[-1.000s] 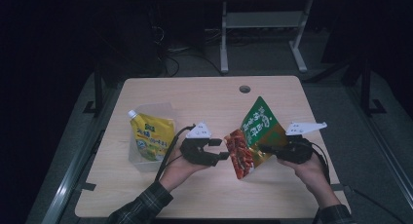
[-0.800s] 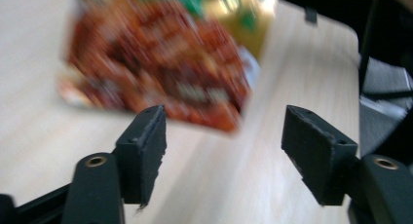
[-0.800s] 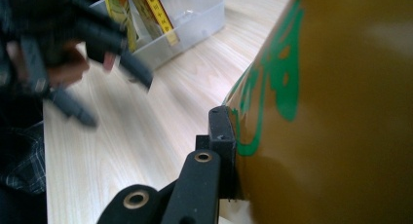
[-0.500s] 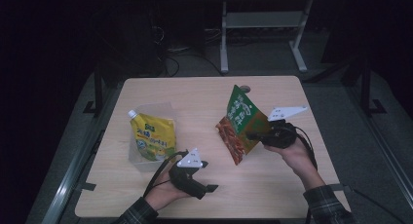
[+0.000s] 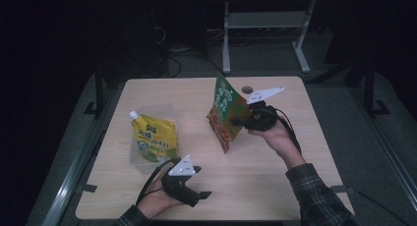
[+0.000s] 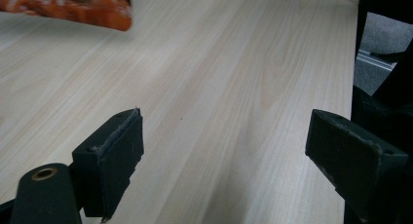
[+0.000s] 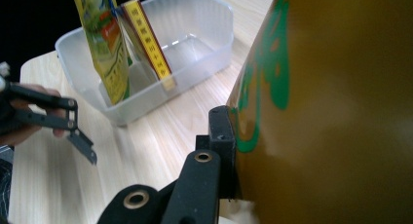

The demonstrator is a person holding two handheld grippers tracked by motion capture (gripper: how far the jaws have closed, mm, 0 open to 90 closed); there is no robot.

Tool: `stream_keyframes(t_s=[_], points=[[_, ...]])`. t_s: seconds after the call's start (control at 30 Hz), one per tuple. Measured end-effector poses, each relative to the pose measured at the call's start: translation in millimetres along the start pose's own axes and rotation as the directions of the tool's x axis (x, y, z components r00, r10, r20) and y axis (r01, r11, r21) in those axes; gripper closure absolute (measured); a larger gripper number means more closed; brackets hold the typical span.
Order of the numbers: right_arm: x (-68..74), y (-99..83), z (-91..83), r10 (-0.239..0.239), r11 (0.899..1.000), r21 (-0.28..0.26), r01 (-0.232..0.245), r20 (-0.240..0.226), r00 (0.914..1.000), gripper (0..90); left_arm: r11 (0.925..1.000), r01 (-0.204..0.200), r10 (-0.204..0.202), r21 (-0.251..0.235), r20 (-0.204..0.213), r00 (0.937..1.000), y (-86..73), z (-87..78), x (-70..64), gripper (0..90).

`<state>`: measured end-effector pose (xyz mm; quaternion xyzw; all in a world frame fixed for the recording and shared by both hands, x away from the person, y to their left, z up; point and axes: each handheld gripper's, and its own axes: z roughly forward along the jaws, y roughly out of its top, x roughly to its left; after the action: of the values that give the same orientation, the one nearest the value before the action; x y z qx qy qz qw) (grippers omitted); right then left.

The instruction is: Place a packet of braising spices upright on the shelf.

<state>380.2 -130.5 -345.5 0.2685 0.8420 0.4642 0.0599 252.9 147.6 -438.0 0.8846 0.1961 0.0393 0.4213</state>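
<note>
- While the right tool [image 5: 242, 121] stays off the desk, we see it clenched on the green-and-orange foil snack pouch [image 5: 225, 113], which is lifted and tilted above the pale wooden desk [image 5: 275, 186], right of centre and well apart from the bin.
- Seen from the right gripper view, one black jaw presses flat against the pouch's [image 7: 331, 107] glossy side; the opposite jaw is hidden behind the pouch.
- Across the desk, the clear plastic rectangular bin [image 7: 204, 19] already holds a yellow spouted refill pouch [image 5: 151, 137] standing upright, with a second flat yellow-and-red packet [image 7: 146, 39] leaning just beside it.
- Near the front edge, the left tool [image 5: 196, 196] rests low with its jaws spread wide and nothing between them; its own view shows bare desk [image 6: 219, 87] between the pads.
- We judge the work about midway: the packing of the bin is begun, the snack pouch is picked up, and carrying it to the bin and letting go remain.
</note>
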Motion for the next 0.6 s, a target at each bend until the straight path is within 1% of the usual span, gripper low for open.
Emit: stream_keyframes(t_s=[0.03, 0.07, 0.1, 0.13, 0.17, 0.2, 0.23, 0.27, 0.33, 0.37, 0.4, 0.43, 0.47, 0.53, 0.57, 0.6], points=[[0.0, 0.0, 0.0, 0.000, 1.000, 0.000, 0.000, 0.000, 1.0000, 89.7, 1.0000, 0.000, 0.000, 0.000, 0.000, 1.0000, 0.0, 0.0, 0.0, 13.6], [0.5, 8.6, 4.7, -0.014, 1.000, 0.002, 0.014, -0.005, 0.9999, 89.7, 1.0000, -0.005, 0.005, 0.002, 0.004, 1.0000, -0.5, 0.3, 0.3, 13.6], [0.5, 8.6, 4.7, -0.014, 1.000, 0.002, 0.014, -0.005, 0.9999, 89.7, 1.0000, -0.005, 0.005, 0.005, 0.005, 1.0000, -0.8, 1.0, 0.2, 13.6], [1.4, 17.2, 9.0, -0.024, 1.000, 0.003, 0.024, -0.010, 0.9997, 89.7, 0.9999, -0.010, 0.010, 0.008, 0.008, 0.9999, -1.1, 2.0, 0.4, 13.6], [2.0, 20.4, 10.6, -0.029, 1.000, 0.005, 0.029, -0.012, 0.9995, 89.6, 0.9999, -0.010, 0.010, 0.008, 0.008, 0.9999, -1.1, 2.0, 0.4, 13.7], [2.4, 25.8, 13.5, -0.044, 0.999, 0.007, 0.044, -0.014, 0.9989, 89.7, 0.9998, -0.014, 0.014, 0.013, 0.012, 0.9998, -1.3, 2.7, 0.3, 13.6], [2.8, 29.0, 15.3, -0.043, 0.999, 0.008, 0.043, -0.020, 0.9989, 89.7, 0.9998, -0.015, 0.015, 0.013, 0.012, 0.9998, -1.3, 2.5, 0.4, 13.7], [2.9, 33.4, 17.8, -0.057, 0.998, 0.010, 0.057, -0.025, 0.9981, 89.7, 0.9998, -0.015, 0.014, 0.010, 0.013, 0.9998, -1.4, 2.3, 0.6, 13.6], [4.4, 42.4, 22.3, -0.068, 0.998, 0.014, 0.068, -0.031, 0.9972, 89.6, 0.9998, -0.017, 0.017, 0.009, 0.011, 0.9998, -1.3, 2.0, 0.9, 13.7], [4.8, 48.0, 25.1, -0.086, 0.996, 0.021, 0.087, -0.032, 0.9957, 89.7, 0.9999, -0.014, 0.014, 0.005, 0.012, 0.9998, -0.9, 1.3, 1.1, 13.7], [4.8, 48.0, 25.1, -0.086, 0.996, 0.021, 0.087, -0.032, 0.9957, 89.7, 0.9999, -0.014, 0.014, 0.005, 0.012, 0.9998, -0.9, 1.3, 1.1, 13.7], [6.4, 52.7, 27.1, -0.087, 0.996, 0.022, 0.088, -0.035, 0.9956, 89.6, 0.9999, -0.013, 0.013, 0.004, 0.012, 0.9998, -0.7, 1.2, 1.3, 13.7], [7.6, 61.6, 31.1, -0.111, 0.994, 0.020, 0.112, -0.041, 0.9930, 89.7, 0.9999, -0.012, 0.012, 0.003, 0.012, 0.9999, -0.7, 1.0, 1.8, 13.7], [9.5, 70.6, 35.2, -0.123, 0.992, 0.018, 0.124, -0.049, 0.9913, 89.7, 1.0000, -0.006, 0.006, 0.002, 0.012, 0.9999, -0.8, 0.5, 1.8, 13.9], [9.5, 70.6, 35.2, -0.123, 0.992, 0.018, 0.124, -0.049, 0.9913, 89.7, 1.0000, -0.006, 0.006, 0.002, 0.012, 0.9999, -0.8, 0.5, 1.8, 13.9], [11.5, 79.7, 39.7, -0.139, 0.990, 0.019, 0.140, -0.048, 0.9891, 89.7, 1.0000, -0.004, 0.004, -0.005, 0.013, 0.9999, -0.7, 0.8, 1.5, 13.9]])
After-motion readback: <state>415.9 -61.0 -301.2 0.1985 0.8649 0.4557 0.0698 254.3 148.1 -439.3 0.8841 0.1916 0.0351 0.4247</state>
